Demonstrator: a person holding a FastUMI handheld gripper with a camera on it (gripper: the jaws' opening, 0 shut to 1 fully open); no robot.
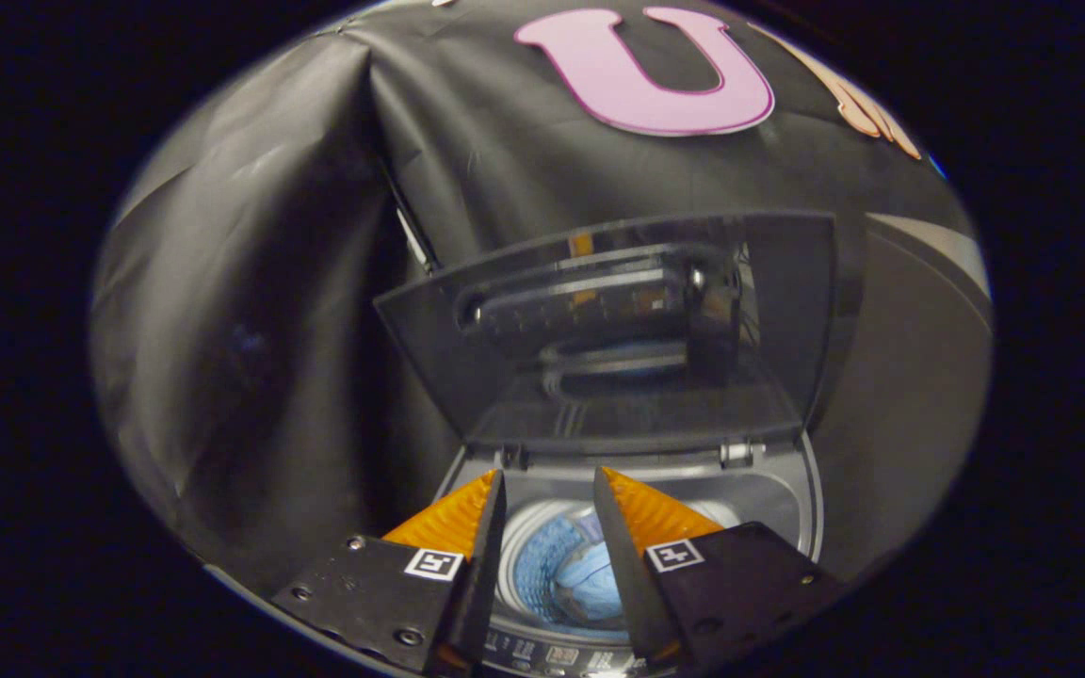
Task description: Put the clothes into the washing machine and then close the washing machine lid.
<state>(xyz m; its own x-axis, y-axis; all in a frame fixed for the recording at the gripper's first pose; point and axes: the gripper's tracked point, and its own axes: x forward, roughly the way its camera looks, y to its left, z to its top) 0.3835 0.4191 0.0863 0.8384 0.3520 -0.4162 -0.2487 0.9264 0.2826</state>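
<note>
I am hovering my gripper [550,490] over the small grey top-loading washing machine [792,499], and my fingers are standing apart with nothing between them but the view down into the drum. The light blue crumpled cloth [590,579] is lying inside the drum, just ahead of and below my fingertips, so I am judging the loading part done and the closing still to do. The dark translucent hinged lid [618,330] is standing open and tilted back beyond my fingers, hinged at the machine's far rim. To close it well, I am thinking I should reach over its top edge, pull it gently toward me and ease it down, keeping my fingers clear of the hinges.
</note>
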